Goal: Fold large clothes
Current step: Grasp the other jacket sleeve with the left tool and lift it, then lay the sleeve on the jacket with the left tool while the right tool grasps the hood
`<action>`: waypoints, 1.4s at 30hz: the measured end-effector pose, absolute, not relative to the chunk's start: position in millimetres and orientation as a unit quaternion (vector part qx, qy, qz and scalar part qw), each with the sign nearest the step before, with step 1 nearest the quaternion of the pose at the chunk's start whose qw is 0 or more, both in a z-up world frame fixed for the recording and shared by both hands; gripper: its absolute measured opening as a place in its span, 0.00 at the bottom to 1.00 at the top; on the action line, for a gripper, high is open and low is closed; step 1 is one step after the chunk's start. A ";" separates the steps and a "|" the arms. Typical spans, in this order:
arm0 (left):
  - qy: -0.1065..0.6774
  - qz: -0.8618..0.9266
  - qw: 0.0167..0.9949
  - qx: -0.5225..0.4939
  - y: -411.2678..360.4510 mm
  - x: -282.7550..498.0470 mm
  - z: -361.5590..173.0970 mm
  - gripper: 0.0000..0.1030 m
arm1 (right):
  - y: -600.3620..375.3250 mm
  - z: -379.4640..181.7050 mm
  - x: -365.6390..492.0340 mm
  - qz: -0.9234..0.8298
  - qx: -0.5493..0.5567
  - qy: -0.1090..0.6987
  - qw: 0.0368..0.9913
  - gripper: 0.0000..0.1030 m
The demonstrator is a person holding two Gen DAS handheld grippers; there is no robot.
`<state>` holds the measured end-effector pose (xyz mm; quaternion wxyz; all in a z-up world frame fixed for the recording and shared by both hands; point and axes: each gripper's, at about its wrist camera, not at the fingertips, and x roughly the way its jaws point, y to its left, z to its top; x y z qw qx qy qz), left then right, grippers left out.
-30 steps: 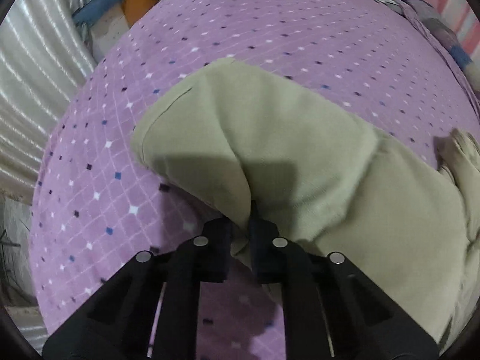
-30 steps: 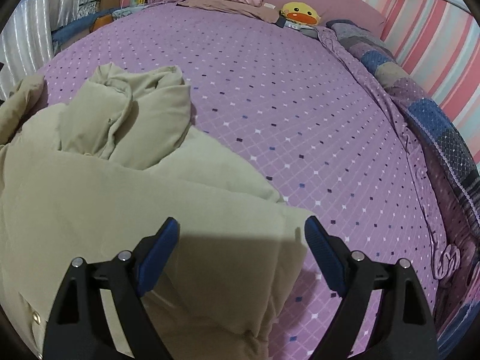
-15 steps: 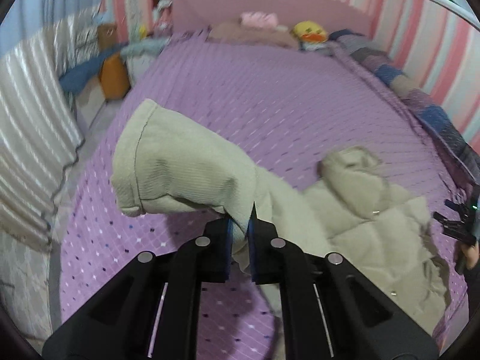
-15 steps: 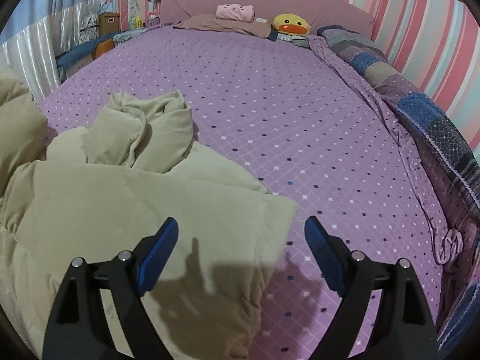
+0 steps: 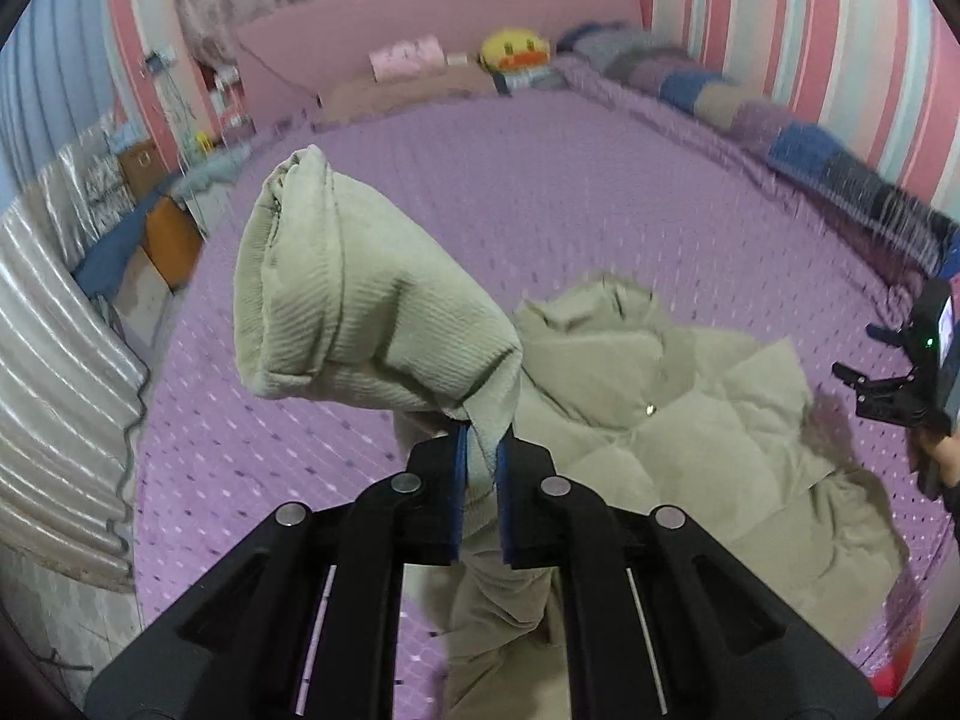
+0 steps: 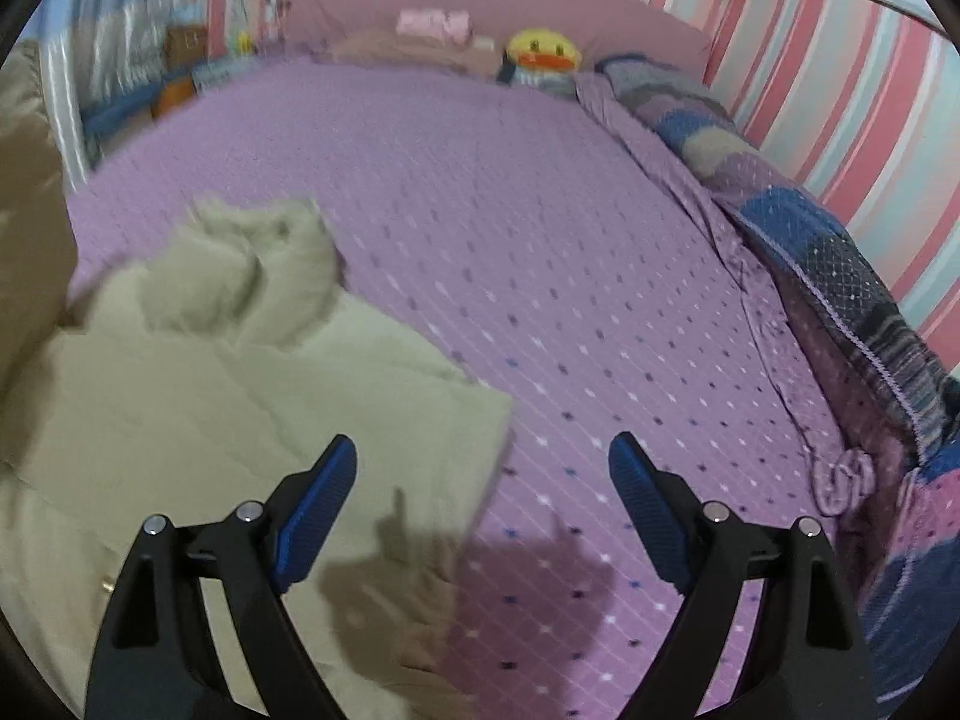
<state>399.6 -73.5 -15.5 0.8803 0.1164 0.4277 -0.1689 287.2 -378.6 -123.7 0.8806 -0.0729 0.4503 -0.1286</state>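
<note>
The left gripper [image 5: 478, 462] is clamped on a fold of the beige padded coat's sleeve [image 5: 360, 312], its blue pads pressed tight against the cloth with only the pinched fabric between them. From that pinch the sleeve rises toward 11 o'clock in the left wrist view, held up off the bed, its ribbed cuff [image 5: 294, 180] at the far end. A strip of the same fabric hangs down between the black fingers toward 6 o'clock. Out at 2 to 4 o'clock from the pinch, the body of the coat [image 5: 690, 420] lies spread and rumpled on the purple diamond-patterned bedspread [image 5: 540, 192], its bunched collar or hood toward the head of the bed and a small metal snap showing on the quilted front. At 3 o'clock, by the frame edge, the right gripper [image 5: 870, 372] is seen side-on beyond the coat's edge. In the right wrist view the right gripper [image 6: 483, 516] stands wide open, nothing between its blue pads, hovering above the coat's near edge; the coat [image 6: 210, 408] fills the view from 7 to 10 o'clock, motion-blurred. Farther out, at 12 o'clock, a yellow duck plush [image 6: 543, 54] and a folded pink item [image 6: 433, 24] rest near the pink headboard [image 6: 600, 12], and a patchwork quilt [image 6: 810, 240] runs along the striped wall at 2 to 4 o'clock.
</note>
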 end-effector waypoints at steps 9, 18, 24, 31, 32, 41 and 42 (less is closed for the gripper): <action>0.479 -0.241 0.842 0.055 -148.0 449.0 -86.9 0.06 | -393.3 -158.9 310.2 -0.149 -0.139 0.489 0.848 0.82; 0.468 -0.237 0.844 0.107 -179.7 447.7 -117.7 0.45 | -409.4 -165.2 312.6 -0.158 -0.158 0.490 0.843 0.82; 0.448 -0.244 0.845 0.160 -169.4 428.6 -110.5 0.65 | -410.2 -165.7 310.0 -0.156 -0.152 0.491 0.844 0.82; 0.439 -0.248 0.845 0.179 -148.7 408.5 -104.6 0.85 | -404.6 -163.2 306.3 -0.155 -0.163 0.492 0.841 0.82; 0.440 -0.243 0.846 0.177 -142.5 407.4 -105.2 0.85 | -404.2 -162.2 305.3 -0.156 -0.163 0.490 0.842 0.82; 0.486 -0.141 0.850 0.145 -58.0 413.3 -152.2 0.88 | -383.2 -150.6 312.5 -0.137 -0.156 0.483 0.851 0.82; 0.492 -0.128 0.849 0.143 -49.6 414.1 -159.3 0.89 | -378.7 -145.9 315.5 -0.129 -0.145 0.479 0.856 0.82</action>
